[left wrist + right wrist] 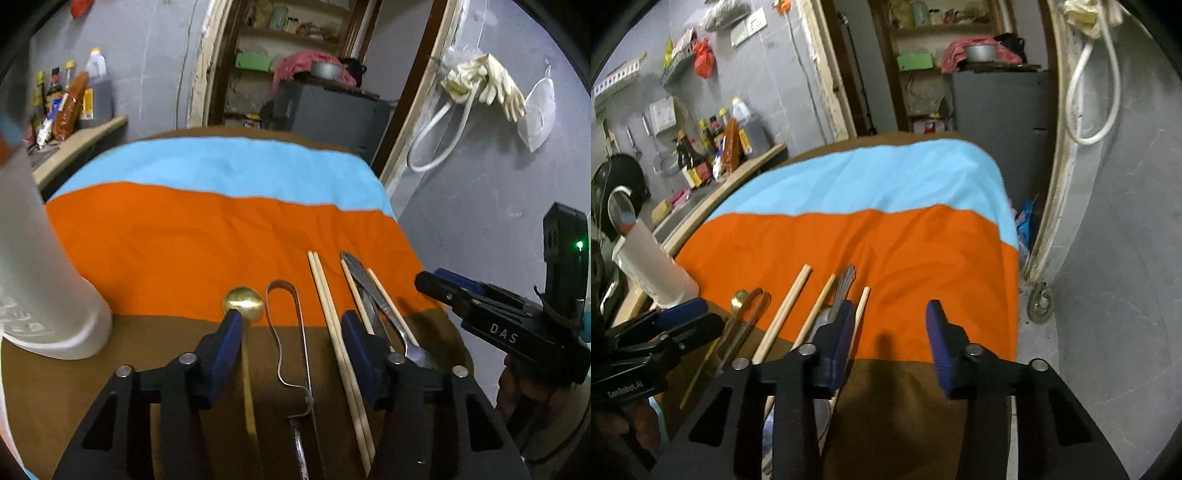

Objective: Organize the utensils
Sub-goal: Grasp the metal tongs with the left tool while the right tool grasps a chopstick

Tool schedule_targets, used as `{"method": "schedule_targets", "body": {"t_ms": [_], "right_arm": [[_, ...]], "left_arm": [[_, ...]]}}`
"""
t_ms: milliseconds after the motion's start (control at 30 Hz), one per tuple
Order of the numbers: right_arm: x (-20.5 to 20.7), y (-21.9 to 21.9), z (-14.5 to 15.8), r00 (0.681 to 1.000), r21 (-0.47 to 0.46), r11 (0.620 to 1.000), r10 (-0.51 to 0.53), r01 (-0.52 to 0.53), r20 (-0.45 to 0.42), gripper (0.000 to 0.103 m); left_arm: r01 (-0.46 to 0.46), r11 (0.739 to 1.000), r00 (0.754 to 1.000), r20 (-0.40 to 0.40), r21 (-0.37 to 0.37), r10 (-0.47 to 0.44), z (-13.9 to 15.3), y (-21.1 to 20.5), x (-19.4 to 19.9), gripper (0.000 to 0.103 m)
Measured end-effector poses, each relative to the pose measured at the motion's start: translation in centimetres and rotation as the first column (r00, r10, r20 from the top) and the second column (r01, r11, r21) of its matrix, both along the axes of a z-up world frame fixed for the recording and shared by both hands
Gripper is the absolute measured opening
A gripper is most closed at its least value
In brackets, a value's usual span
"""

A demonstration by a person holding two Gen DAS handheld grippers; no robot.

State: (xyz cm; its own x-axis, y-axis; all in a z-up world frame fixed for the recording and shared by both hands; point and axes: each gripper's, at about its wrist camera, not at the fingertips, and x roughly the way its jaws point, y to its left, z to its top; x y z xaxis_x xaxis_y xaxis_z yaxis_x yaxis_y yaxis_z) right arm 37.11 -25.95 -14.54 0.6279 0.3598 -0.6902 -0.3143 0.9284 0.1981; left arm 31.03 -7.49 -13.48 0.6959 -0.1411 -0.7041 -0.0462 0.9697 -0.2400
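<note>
Table draped in matte cloth [207, 240], wide bands: brown at the near edge, orange in the middle, sky blue beyond, faintly creased. Far left on the cloth stands a white frosted plastic cup [44, 295], cylindrical, tall; in the right wrist view a clear spoon-like head shows above its rim. Utensils lie in a row across the brown/orange boundary, handles toward the near edge. Left to right: brass spoon [243, 302] with round polished bowl and thin stem; bent steel tongs [291, 332], narrow U-loop at the far end; pair of pale wooden chopsticks [332, 325], touching side by side; then a steel knife [360, 280] and steel spoon [413, 350] overlapping, with two separate chopsticks flanking them. Left gripper [291, 332], black arms with blue ribbed pads, jaws apart, straddling tongs and chopstick pair, pads not pressing anything. Right gripper [890, 332], same build, jaws apart over bare orange cloth just right of the row, nothing between them.
</note>
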Motion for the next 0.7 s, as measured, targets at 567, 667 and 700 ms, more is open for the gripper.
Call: {"method": "schedule_targets", "body": {"t_ms": [567, 667, 700], "right_arm": [[0.7, 3.0, -1.9, 0.985, -0.071, 0.989, 0.118, -0.127, -0.123, 0.02], [0.4, 3.9, -1.9, 0.984, -0.12, 0.983, 0.12, -0.136, -0.133, 0.017], [0.4, 4.0, -1.8, 0.983, -0.131, 0.982, 0.117, -0.135, -0.14, 0.017]], "left_arm": [[0.012, 1.0, 0.994, -0.112, -0.025, -0.015, -1.7, -0.6, 1.9, 0.028], [0.023, 0.999, 0.992, -0.12, -0.023, -0.026, -1.6, -0.7, 2.1, 0.027], [0.025, 0.999, 0.992, -0.124, -0.019, -0.028, -1.6, -0.7, 2.2, 0.027]]}}
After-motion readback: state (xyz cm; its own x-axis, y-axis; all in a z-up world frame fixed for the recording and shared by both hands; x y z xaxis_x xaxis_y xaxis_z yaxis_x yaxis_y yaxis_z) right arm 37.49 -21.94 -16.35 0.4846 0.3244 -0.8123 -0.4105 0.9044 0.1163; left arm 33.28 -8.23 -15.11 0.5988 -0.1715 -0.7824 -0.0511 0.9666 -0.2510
